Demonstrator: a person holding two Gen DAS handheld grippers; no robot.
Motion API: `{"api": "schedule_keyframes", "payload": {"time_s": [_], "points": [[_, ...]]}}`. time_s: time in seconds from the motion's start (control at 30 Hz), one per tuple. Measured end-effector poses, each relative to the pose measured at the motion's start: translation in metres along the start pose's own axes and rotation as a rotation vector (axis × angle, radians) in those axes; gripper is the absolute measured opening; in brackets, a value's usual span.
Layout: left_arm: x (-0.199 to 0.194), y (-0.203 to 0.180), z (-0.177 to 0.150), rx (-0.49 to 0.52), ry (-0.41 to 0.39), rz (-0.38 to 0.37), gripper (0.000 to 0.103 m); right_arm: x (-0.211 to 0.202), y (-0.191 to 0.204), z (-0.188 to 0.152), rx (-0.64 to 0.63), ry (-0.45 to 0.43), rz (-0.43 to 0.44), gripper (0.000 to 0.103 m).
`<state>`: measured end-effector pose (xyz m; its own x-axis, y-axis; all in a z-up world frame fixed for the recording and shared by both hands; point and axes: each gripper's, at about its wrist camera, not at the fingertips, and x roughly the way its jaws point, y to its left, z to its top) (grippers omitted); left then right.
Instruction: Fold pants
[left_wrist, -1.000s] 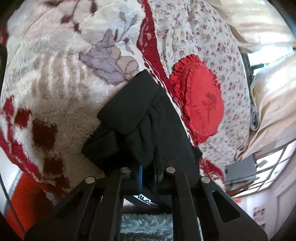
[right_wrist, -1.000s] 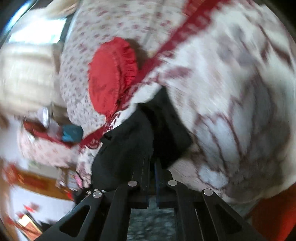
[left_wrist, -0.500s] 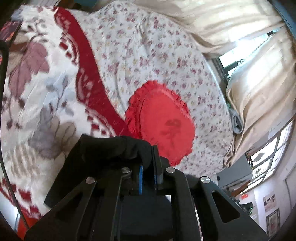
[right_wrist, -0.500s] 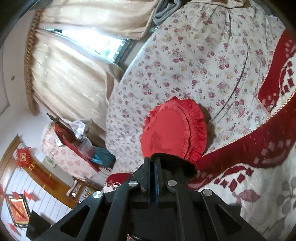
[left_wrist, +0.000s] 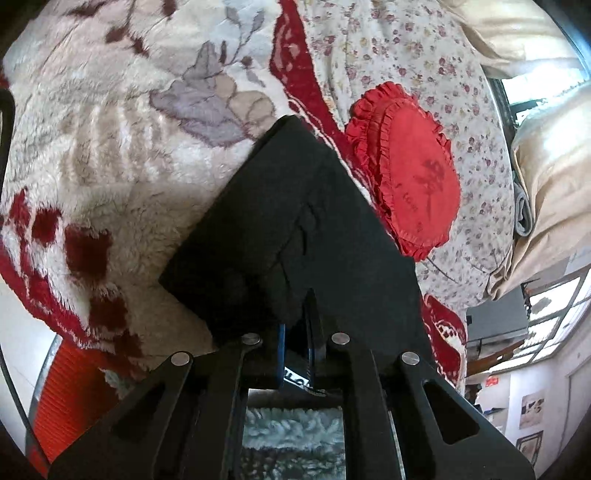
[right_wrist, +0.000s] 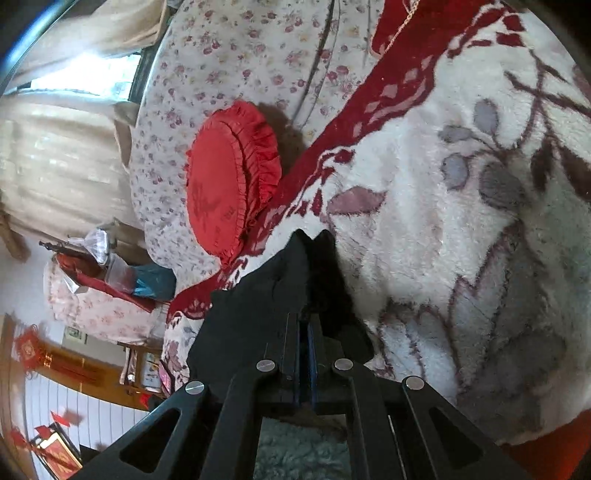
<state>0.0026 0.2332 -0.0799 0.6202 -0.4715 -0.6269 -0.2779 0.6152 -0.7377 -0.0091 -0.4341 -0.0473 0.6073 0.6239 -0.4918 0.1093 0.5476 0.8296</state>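
Open fleece blanket (left_wrist: 110, 166) fills the left wrist view's upper left; a red ruffled cushion (left_wrist: 413, 184) blocks the right, beside the black pants (left_wrist: 295, 229).

Black pants (left_wrist: 295, 221), folded, on blanket (left_wrist: 110, 147)

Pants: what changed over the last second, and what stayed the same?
The black pants were bunched a second ago, lifted toward the red cushion half a second ago, and now lie flatter on the fluffy blanket. Unchanged: the left gripper and right gripper are still shut on the fabric.
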Motion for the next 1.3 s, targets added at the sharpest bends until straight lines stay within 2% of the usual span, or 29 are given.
{"api": "schedule_keyframes", "payload": {"time_s": [0.13, 0.33, 0.53, 0.7, 0.8, 0.87, 1.0, 1.1, 1.23, 1.3], "points": [[-0.003, -0.002, 0.001, 0.01, -0.003, 0.006, 0.006, 0.001, 0.002, 0.002, -0.017, 0.006, -0.013, 0.003], [-0.021, 0.004, -0.002, -0.002, -0.04, -0.023, 0.006, -0.003, 0.002, -0.001, -0.027, -0.009, -0.011, 0.003], [-0.013, 0.028, -0.006, -0.033, -0.027, 0.015, 0.006, 0.001, -0.016, -0.011, 0.0, 0.01, -0.047, 0.003], [-0.022, 0.024, -0.008, -0.02, -0.062, -0.004, 0.006, 0.0, -0.022, -0.018, 0.024, 0.017, -0.048, 0.003], [-0.028, 0.025, -0.005, -0.033, -0.09, -0.006, 0.006, 0.009, -0.029, -0.018, 0.04, 0.058, -0.093, 0.003], [-0.034, 0.026, -0.005, -0.036, -0.111, -0.003, 0.006, 0.01, -0.033, -0.016, 0.061, 0.052, -0.077, 0.003], [-0.045, 0.012, -0.004, 0.005, -0.143, -0.01, 0.006, 0.01, -0.038, -0.017, 0.085, 0.052, -0.062, 0.003], [-0.046, -0.016, -0.001, 0.102, -0.151, -0.048, 0.006, 0.01, -0.041, -0.019, 0.087, 0.06, -0.062, 0.003], [-0.017, -0.045, -0.003, 0.237, -0.057, -0.088, 0.006, 0.01, -0.041, -0.02, 0.079, 0.064, -0.085, 0.003], [0.0, -0.047, -0.007, 0.284, -0.018, -0.032, 0.006, 0.01, -0.04, -0.02, 0.077, 0.063, -0.094, 0.003]]}}
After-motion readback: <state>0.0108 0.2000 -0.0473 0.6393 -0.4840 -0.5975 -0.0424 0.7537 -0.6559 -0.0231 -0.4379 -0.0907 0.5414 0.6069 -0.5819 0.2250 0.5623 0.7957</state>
